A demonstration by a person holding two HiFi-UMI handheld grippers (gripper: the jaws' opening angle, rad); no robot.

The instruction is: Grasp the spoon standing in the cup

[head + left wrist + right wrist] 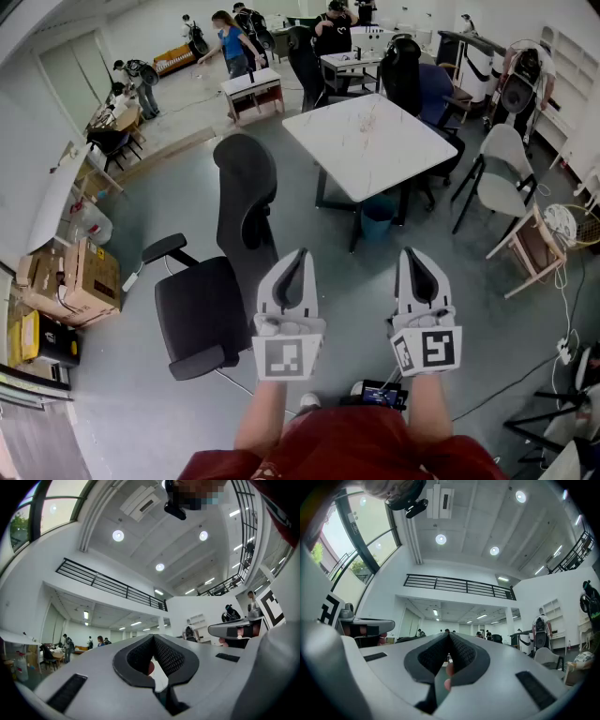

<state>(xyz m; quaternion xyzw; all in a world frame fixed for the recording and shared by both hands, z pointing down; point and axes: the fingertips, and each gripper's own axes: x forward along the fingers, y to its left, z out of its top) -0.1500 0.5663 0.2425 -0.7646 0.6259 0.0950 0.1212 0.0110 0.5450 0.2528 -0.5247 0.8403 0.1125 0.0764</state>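
Left gripper point(300, 255): jaws shut tip to tip, nothing gripped. Right gripper point(419, 253): same. Both are held side by side over the grey floor point(131, 412), near a black office chair point(220, 281). Spoon and cup can't be located in any view. A blue bin point(378, 221) is tucked under the white square table point(370, 141), contents hidden.
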